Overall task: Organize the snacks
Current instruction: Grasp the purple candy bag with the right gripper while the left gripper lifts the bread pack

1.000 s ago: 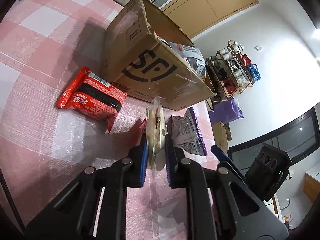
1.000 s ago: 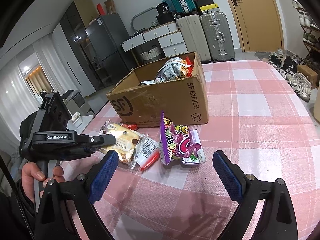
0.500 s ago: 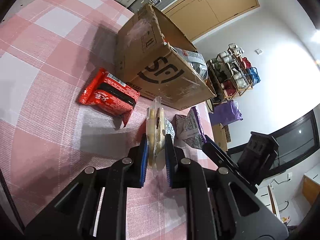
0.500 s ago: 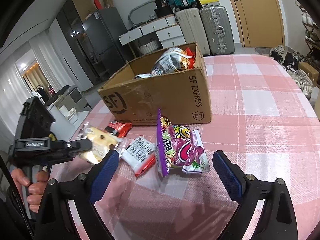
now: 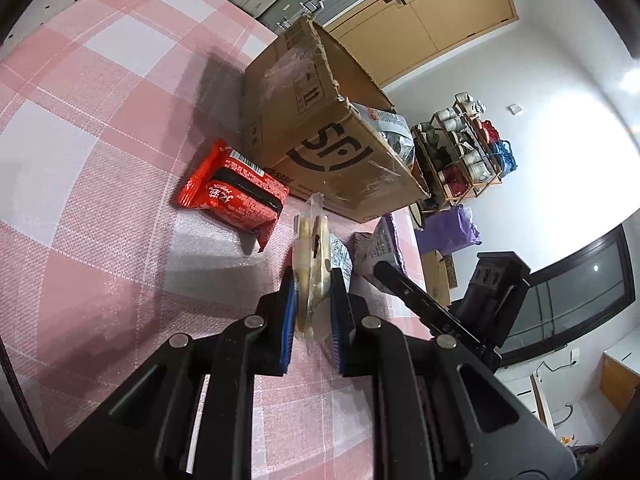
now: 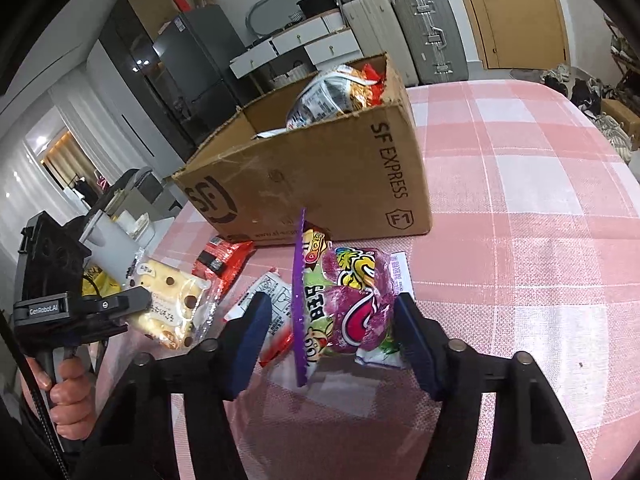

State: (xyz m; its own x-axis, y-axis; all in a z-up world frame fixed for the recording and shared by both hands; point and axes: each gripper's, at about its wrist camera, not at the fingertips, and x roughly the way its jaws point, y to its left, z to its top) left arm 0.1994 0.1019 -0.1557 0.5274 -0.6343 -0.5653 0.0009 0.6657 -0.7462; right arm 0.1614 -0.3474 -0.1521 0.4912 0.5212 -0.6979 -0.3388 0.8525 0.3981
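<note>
Snacks [image 6: 352, 304] on pink checked cloth [image 6: 520, 208]: left tongs [image 5: 312, 312] clamp bread [image 5: 310, 256], right tongs [image 6: 328, 332] closing, seemingly untouching.

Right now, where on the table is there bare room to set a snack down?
Bare cloth lies right of the cardboard box and purple candy bag, and left of the red packet. The strip before the box is crowded with packets.

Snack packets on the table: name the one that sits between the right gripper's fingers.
The purple candy bag. The right gripper has just been closing around it, while the red packet and white packet lie off to its left, outside the fingers.
</note>
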